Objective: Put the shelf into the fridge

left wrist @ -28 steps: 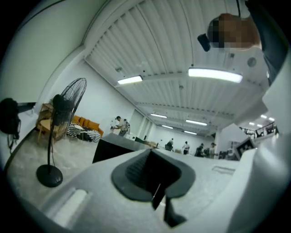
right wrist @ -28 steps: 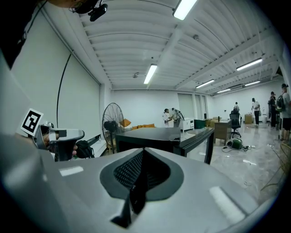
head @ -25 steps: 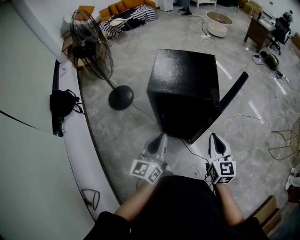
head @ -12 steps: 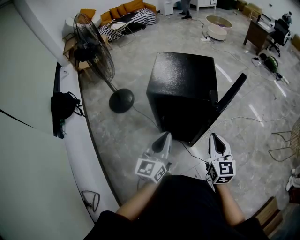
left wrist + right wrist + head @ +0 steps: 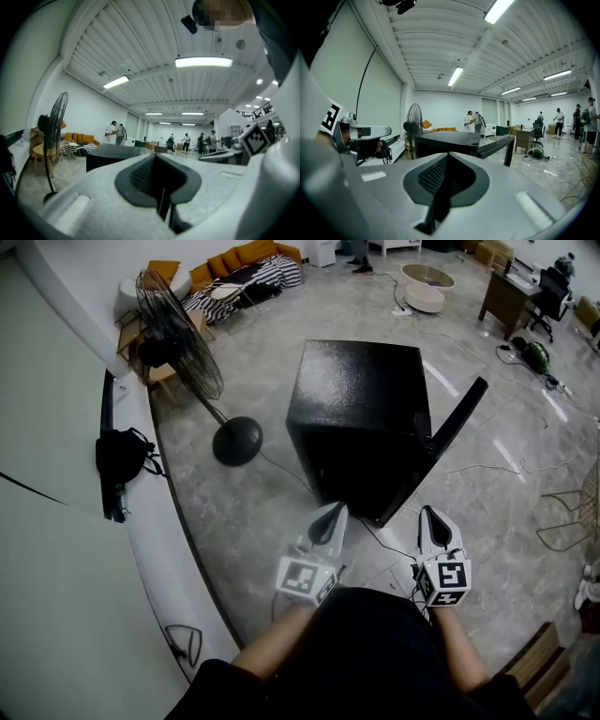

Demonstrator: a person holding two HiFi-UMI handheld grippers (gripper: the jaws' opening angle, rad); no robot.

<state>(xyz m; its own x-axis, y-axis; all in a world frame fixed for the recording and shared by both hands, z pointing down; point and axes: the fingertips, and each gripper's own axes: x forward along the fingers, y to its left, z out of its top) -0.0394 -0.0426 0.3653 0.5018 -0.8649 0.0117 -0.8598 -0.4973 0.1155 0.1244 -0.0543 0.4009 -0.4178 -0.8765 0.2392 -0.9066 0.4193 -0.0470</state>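
Black fridge (image 5: 361, 418) ahead, door (image 5: 457, 418) ajar right, fan (image 5: 183, 343) left, bare floor (image 5: 253, 517) between.

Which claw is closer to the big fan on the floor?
Left. The left claw is right of the fan's base; the right claw is farther right, in front of the fridge.
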